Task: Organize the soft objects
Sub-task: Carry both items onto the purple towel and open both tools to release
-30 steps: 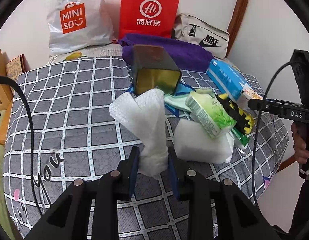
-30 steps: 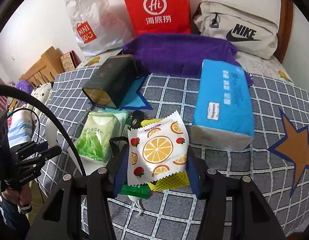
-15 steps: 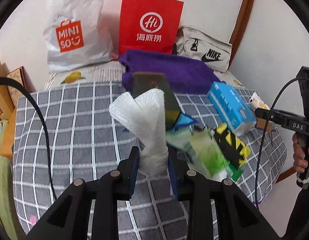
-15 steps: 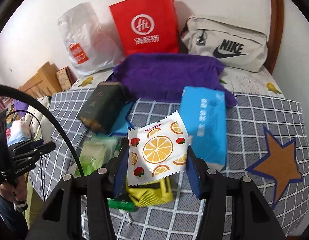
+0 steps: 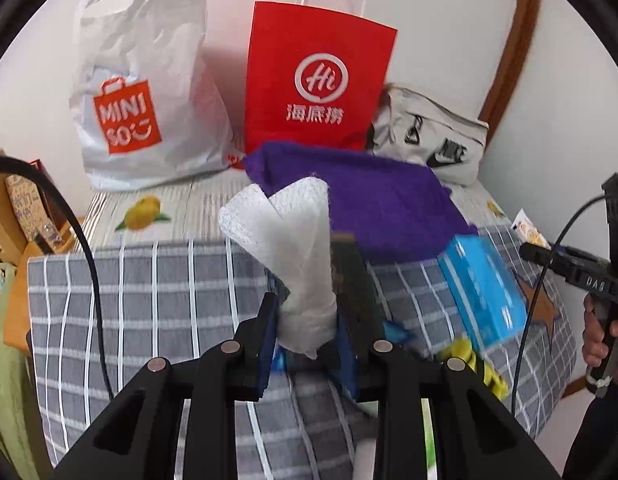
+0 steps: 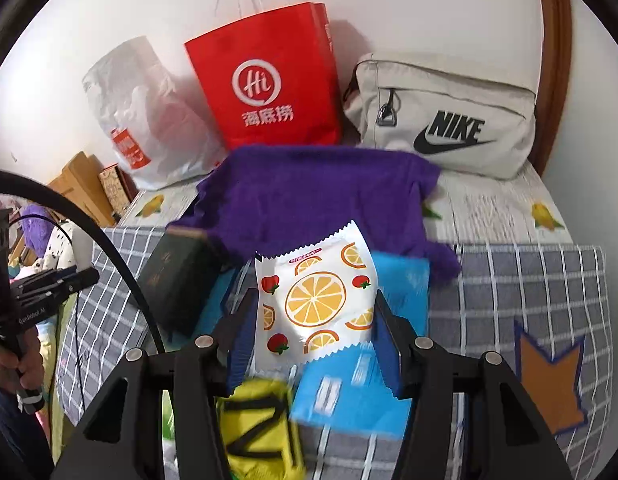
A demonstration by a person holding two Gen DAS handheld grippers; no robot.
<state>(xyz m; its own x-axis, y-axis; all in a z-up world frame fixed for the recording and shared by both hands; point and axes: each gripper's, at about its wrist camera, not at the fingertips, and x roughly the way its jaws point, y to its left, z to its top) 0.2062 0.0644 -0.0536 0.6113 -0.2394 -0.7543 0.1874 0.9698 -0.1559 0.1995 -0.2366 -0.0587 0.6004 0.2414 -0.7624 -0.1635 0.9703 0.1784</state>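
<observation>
My left gripper (image 5: 307, 330) is shut on a rolled white foam sheet (image 5: 293, 248) that stands up between its blue pads, lifted above the checked bedspread (image 5: 149, 300). My right gripper (image 6: 313, 332) is shut on a white snack packet printed with orange slices (image 6: 315, 304), also held in the air. Below them on the bed lie a blue tissue pack (image 6: 361, 396), a dark green box (image 6: 177, 280) and a yellow-and-black item (image 6: 261, 428). A purple towel (image 6: 317, 200) is spread behind them.
Against the wall stand a white Miniso bag (image 5: 145, 92), a red paper bag (image 5: 317, 88) and a beige Nike bag (image 6: 445, 120). A hand with the other gripper (image 5: 601, 280) shows at the right edge of the left wrist view. Wooden furniture (image 6: 85, 184) stands at left.
Both grippers rose and moved toward the wall with their loads. The pile of items on the bed has dropped lower in both views, and the bags look nearer.
</observation>
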